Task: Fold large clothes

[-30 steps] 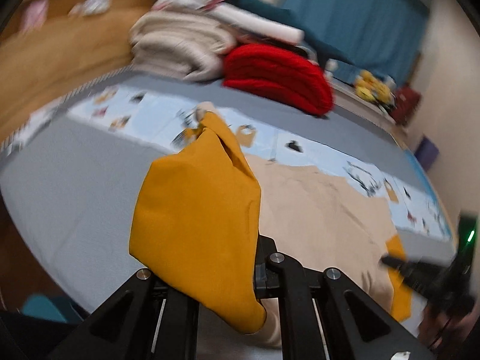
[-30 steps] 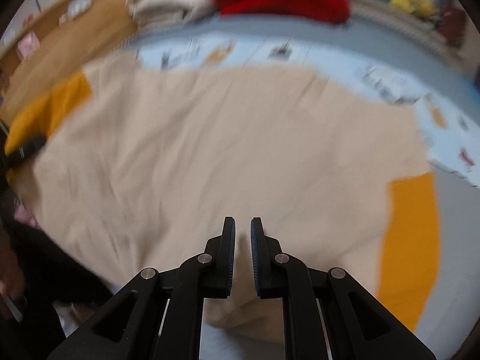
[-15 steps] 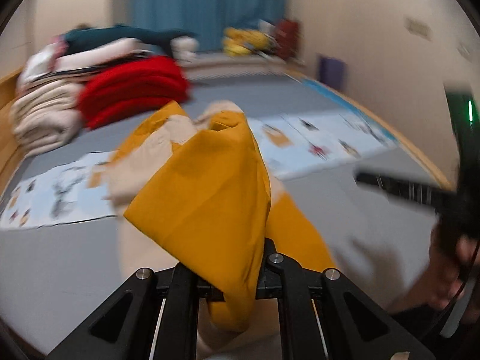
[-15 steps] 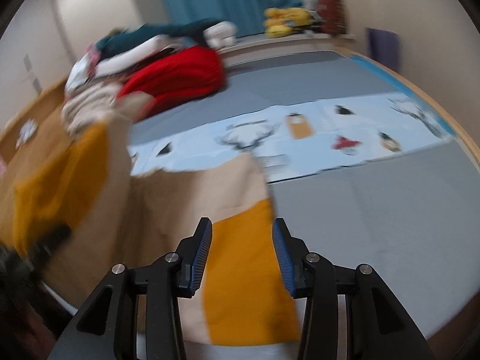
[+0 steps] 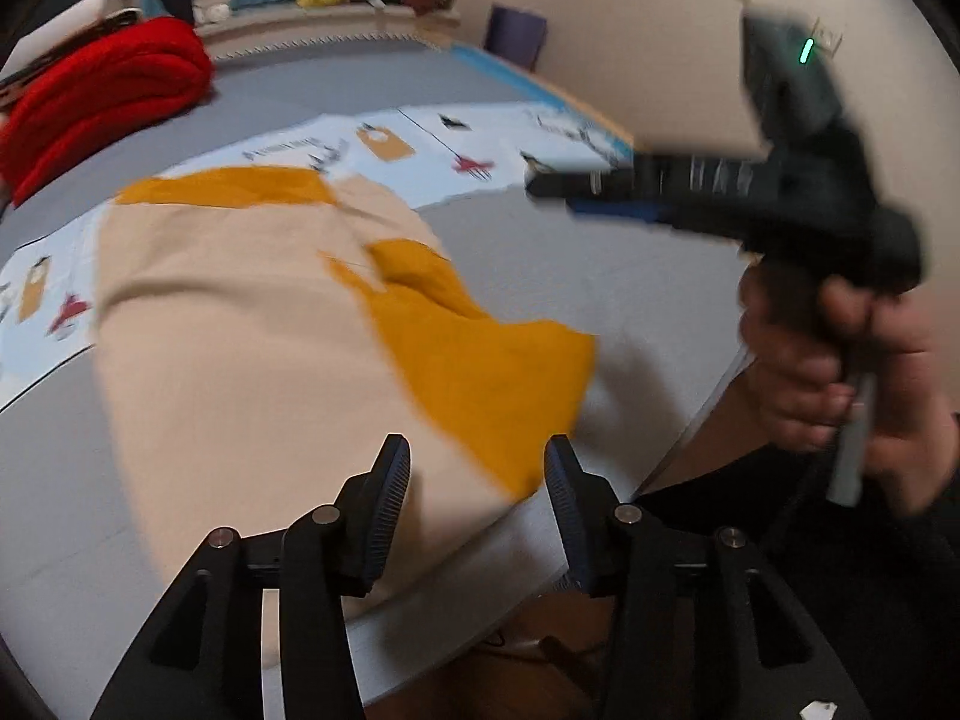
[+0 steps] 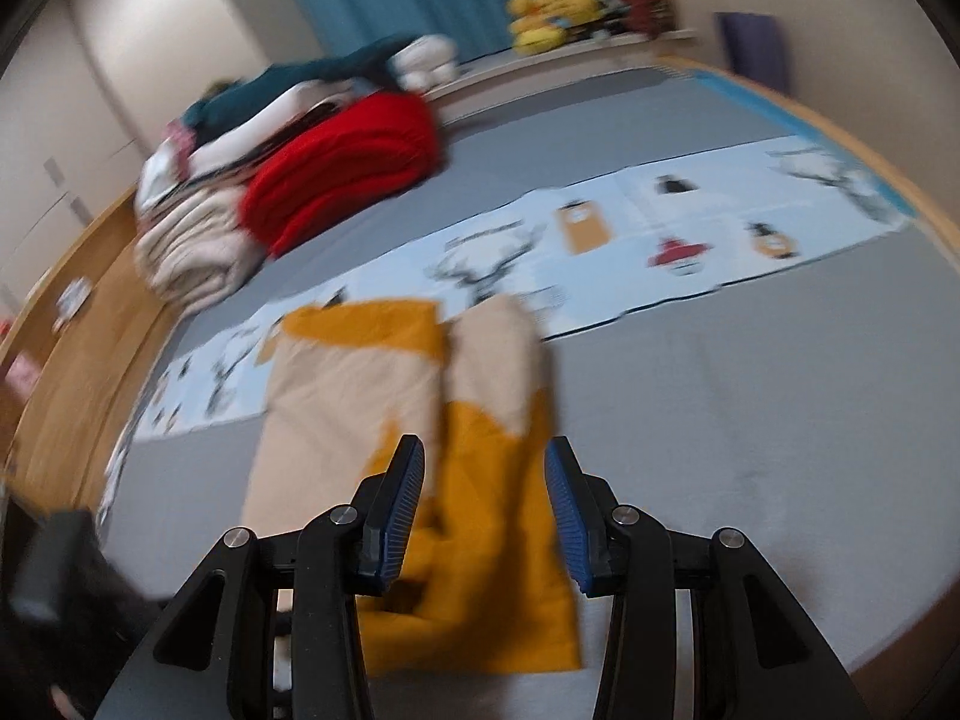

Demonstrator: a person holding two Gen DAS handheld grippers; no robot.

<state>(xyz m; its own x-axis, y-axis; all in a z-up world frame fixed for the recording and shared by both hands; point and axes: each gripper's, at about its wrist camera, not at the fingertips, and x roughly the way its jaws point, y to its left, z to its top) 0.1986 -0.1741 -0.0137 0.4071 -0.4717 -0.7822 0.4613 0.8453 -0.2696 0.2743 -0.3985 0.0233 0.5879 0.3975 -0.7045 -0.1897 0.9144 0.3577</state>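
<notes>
A beige garment (image 5: 240, 324) with mustard-yellow sleeves (image 5: 480, 360) lies folded on the grey bed (image 5: 630, 276); it also shows in the right wrist view (image 6: 354, 396). One yellow sleeve is laid over the beige body. My left gripper (image 5: 477, 492) is open and empty, just above the garment's near edge. My right gripper (image 6: 485, 498) is open and empty above the yellow sleeve (image 6: 480, 540). The right gripper also appears in the left wrist view (image 5: 708, 192), held in a hand at the right.
A red folded blanket (image 6: 354, 168) and a stack of folded clothes (image 6: 198, 240) sit at the bed's far side. A light-blue printed strip (image 6: 660, 234) crosses the bed. Yellow plush toys (image 6: 552, 6) sit by the blue curtain. The bed's near edge (image 5: 480, 618) is below my left gripper.
My left gripper has let go of the yellow sleeve and opened; the sleeve now lies across the beige body. My right gripper has opened wider and hovers over the folded garment.
</notes>
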